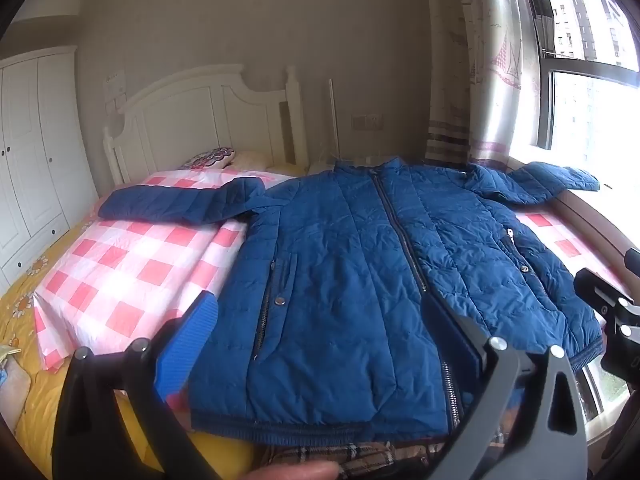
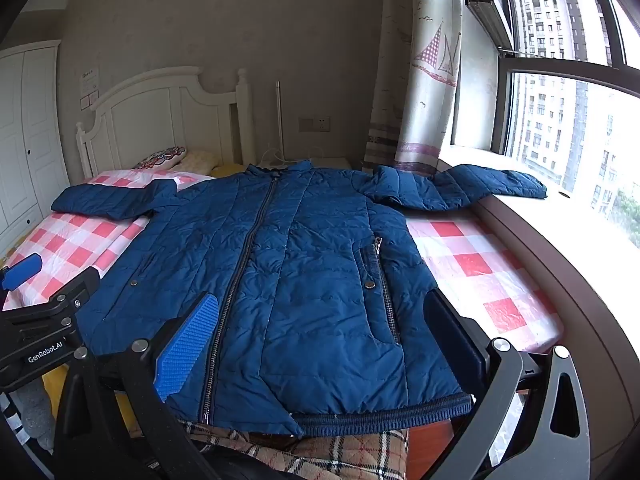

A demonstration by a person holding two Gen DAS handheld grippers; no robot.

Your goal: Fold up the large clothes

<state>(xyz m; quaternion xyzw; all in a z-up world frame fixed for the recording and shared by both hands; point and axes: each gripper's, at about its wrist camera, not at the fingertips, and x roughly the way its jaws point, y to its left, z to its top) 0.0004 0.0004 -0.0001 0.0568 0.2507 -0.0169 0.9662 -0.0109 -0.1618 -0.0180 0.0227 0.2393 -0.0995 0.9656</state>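
1. Right now the blue quilted jacket (image 1: 344, 280) lies flat and zipped, front up, across the middle of both views on the pink checked sheet (image 1: 120, 264), hem at the lower edge, sleeves spread toward the upper left and upper right
2. Left gripper (image 1: 320, 336) and right gripper (image 2: 324, 336) hover above the hem, jaws wide apart, nothing between them
3. Likely first fold: bring a sleeve over the chest. Take the right sleeve (image 2: 496, 184), draped onto the window sill (image 2: 580, 216), near its cuff
4. Pinch the padding fully; it looks slippery and puffy
5. Lay it straight and press the air out
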